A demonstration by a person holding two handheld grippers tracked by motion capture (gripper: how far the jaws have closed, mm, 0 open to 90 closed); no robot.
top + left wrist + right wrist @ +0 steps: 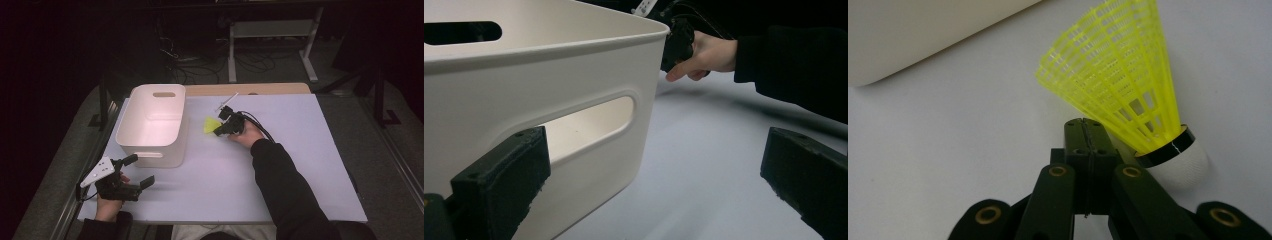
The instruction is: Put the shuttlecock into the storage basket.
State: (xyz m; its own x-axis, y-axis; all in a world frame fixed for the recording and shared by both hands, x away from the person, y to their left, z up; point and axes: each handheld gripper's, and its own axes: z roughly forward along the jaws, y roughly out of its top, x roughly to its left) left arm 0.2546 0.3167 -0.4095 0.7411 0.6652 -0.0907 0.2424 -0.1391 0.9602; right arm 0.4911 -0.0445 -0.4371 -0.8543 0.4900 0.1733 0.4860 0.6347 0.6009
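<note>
Centre frame: right gripper (220, 129), jaws pressed together, beside yellow shuttlecock (210, 125); white bin (131, 140) left. Lower left: left gripper (139, 171), jaws spread.

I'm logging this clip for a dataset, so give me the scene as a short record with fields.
surface: pale table
container: white bin, empty, at the table's left
object: yellow shuttlecock lying on the table right of the bin
right claw: shut, jaws together beside the shuttlecock, not gripping it
left claw: open, near the bin's front handle slot
shuttlecock in bin: no
</note>
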